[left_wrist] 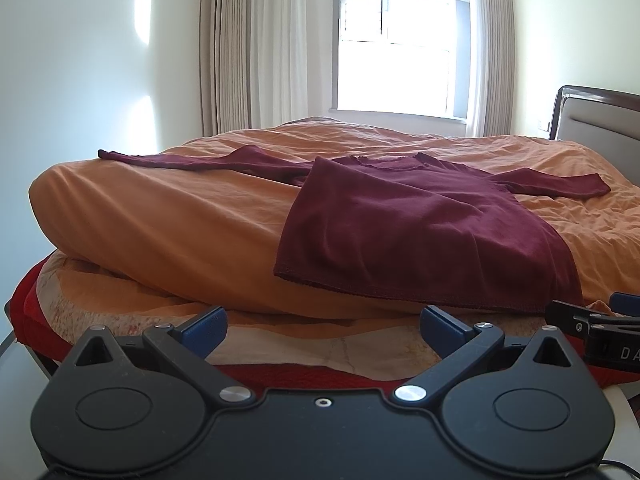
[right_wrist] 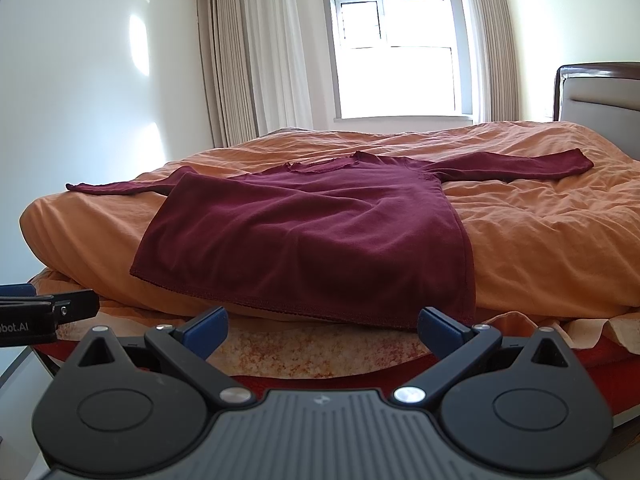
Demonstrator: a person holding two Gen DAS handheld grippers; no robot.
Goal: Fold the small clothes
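A dark red long-sleeved shirt (left_wrist: 420,224) lies spread flat on the orange duvet (left_wrist: 168,216), both sleeves stretched out sideways and its hem hanging over the bed's near edge. In the right wrist view the same shirt (right_wrist: 312,236) fills the middle, on the same duvet (right_wrist: 540,240). My left gripper (left_wrist: 323,330) is open just short of the hem, to the left of the shirt, nothing between its blue pads. My right gripper (right_wrist: 322,330) is open directly below the hem, also holding nothing. Each gripper shows at the other view's edge: the right gripper (left_wrist: 592,326), the left gripper (right_wrist: 48,308).
The bed has a dark headboard (left_wrist: 592,116) at the right and a patterned sheet (right_wrist: 312,356) with red trim under the duvet. A white wall (left_wrist: 80,80) stands left of the bed. Curtains (left_wrist: 248,48) and a bright window (left_wrist: 396,48) are behind it.
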